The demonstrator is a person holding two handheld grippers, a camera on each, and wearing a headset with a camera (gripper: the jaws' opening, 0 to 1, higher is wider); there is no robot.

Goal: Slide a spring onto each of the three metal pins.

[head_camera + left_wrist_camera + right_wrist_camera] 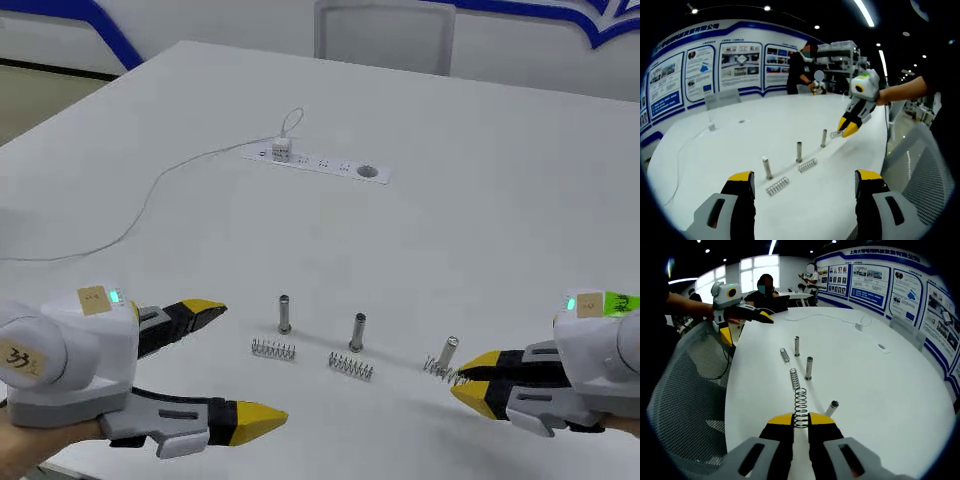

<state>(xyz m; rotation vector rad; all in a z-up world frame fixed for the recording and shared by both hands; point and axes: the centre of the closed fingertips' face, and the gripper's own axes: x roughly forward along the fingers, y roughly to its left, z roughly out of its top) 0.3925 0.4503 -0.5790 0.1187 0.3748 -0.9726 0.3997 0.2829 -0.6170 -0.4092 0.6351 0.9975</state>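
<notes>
Three short metal pins stand in a row on the white table: left pin (284,313), middle pin (357,331), right pin (449,350). A loose spring (273,349) lies in front of the left pin and another spring (351,366) in front of the middle pin. My right gripper (465,380) is shut on the end of a third spring (800,407), held level just beside the right pin (831,408). My left gripper (235,362) hovers open and empty, left of the pins (767,167).
A white power strip (320,163) with a plugged charger (283,149) and its cable (150,200) lies further back on the table. A grey chair (385,35) stands at the far edge. A mesh chair (690,390) is near the front edge.
</notes>
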